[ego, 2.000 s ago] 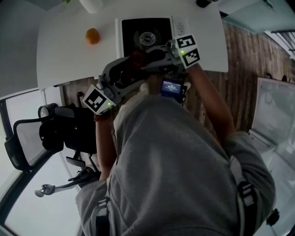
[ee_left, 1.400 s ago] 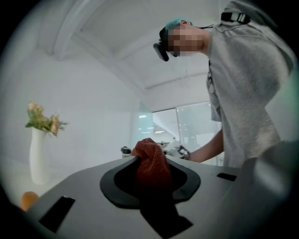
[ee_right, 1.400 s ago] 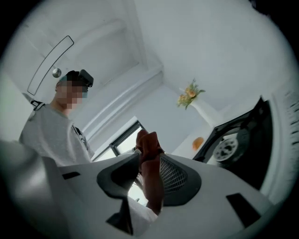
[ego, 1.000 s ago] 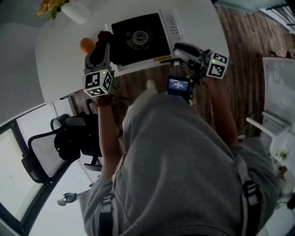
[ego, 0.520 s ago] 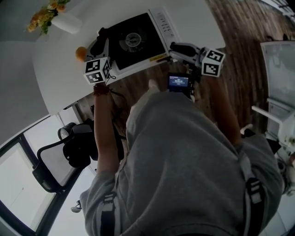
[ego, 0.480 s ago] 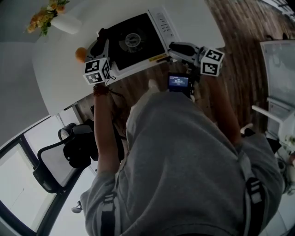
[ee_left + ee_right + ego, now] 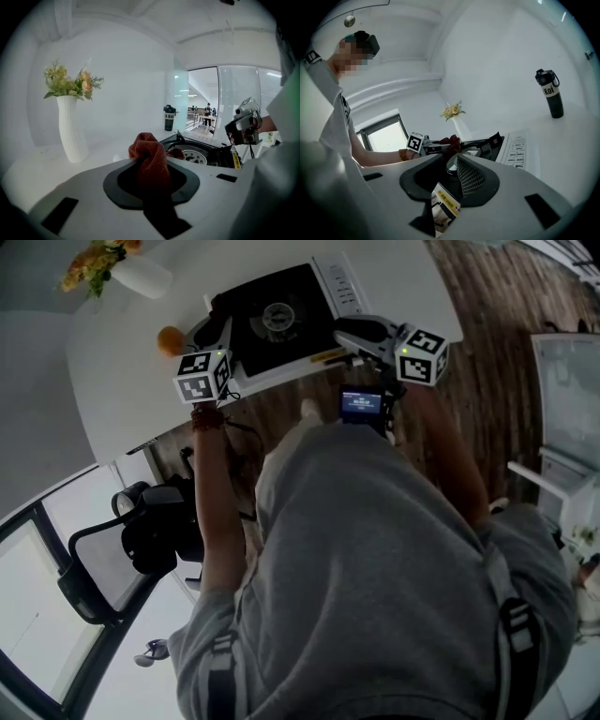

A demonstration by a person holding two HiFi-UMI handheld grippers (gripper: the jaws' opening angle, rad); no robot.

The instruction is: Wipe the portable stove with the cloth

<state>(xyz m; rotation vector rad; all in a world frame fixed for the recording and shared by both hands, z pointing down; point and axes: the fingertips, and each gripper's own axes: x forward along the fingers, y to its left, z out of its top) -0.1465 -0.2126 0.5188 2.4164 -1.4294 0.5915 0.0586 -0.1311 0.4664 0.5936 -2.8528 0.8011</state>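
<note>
The portable stove (image 7: pixel 302 294) sits on the white table (image 7: pixel 122 352), close to its near edge, with its black top and round burner showing. The red cloth (image 7: pixel 149 158) is at the stove's left side, bunched up and pinched between the jaws of the left gripper (image 7: pixel 221 321), which have just been closing on it. I cannot tell if the cloth touches the black top yet. The right gripper (image 7: pixel 349 331) is at the stove's near right edge. Its jaws have just been closing too, and the edge with the yellow sticker is between them, so it seems to hold the stove in place. I think the wiping is only about to start. Next, the cloth needs to press down flat on the top and slide across it, going around the burner. An orange (image 7: pixel 170 338) lies on the table just left of the stove, and a white vase (image 7: pixel 70 133) of flowers stands farther off.
</note>
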